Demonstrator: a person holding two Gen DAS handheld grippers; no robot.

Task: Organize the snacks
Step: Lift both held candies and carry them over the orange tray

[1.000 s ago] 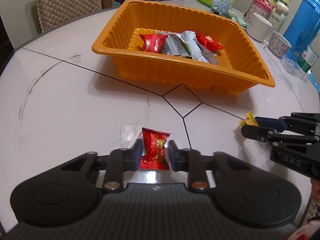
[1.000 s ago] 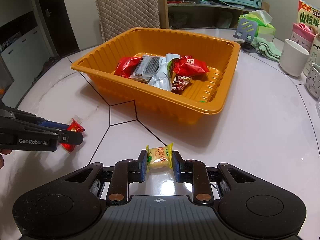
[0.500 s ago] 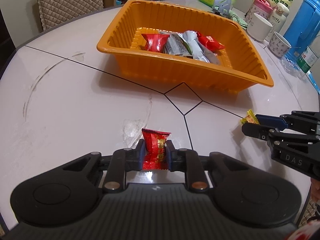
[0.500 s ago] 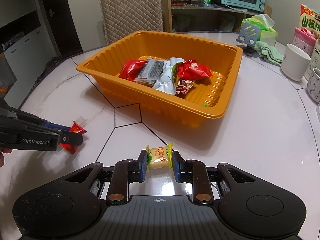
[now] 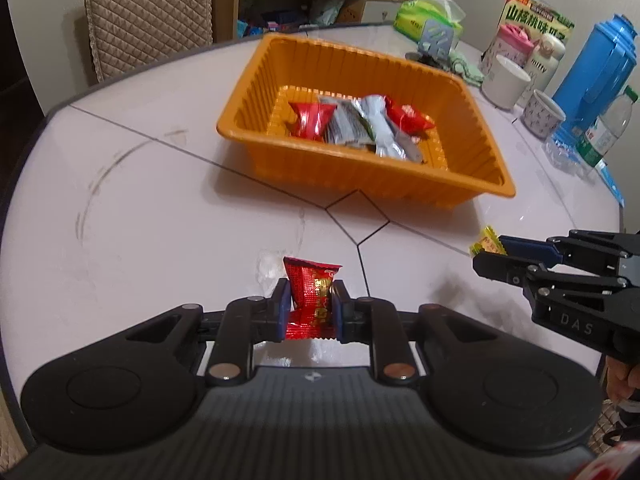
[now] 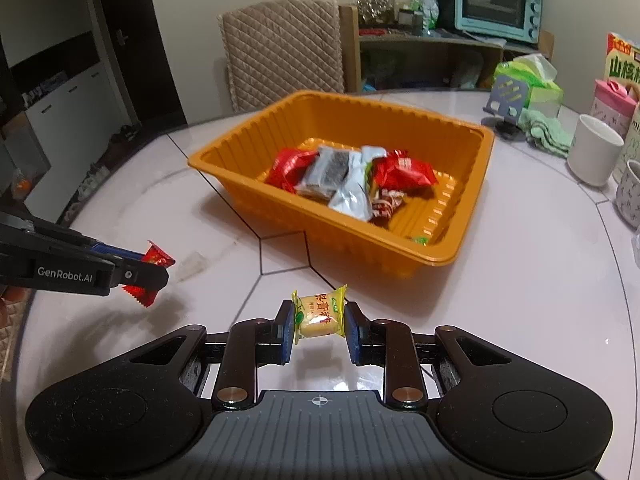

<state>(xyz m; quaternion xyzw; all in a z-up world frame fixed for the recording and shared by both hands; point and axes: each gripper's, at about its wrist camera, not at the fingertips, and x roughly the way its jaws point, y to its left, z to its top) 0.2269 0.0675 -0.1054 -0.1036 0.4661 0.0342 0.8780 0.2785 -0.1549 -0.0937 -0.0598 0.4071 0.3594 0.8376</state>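
Snacks are clamped in both claws above the table: a red packet (image 5: pixel 310 300) in the left gripper (image 5: pixel 309 310), a yellow packet (image 6: pixel 320 314) in the right gripper (image 6: pixel 319 330); each should be carried over the orange tray (image 6: pixel 472 196) rim before being released onto the pile inside.

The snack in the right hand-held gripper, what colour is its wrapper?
Yellow wrapper with green ends, clearest in the right wrist view.

Snack packets (image 6: pixel 348 178) inside tray (image 6: pixel 472 204)
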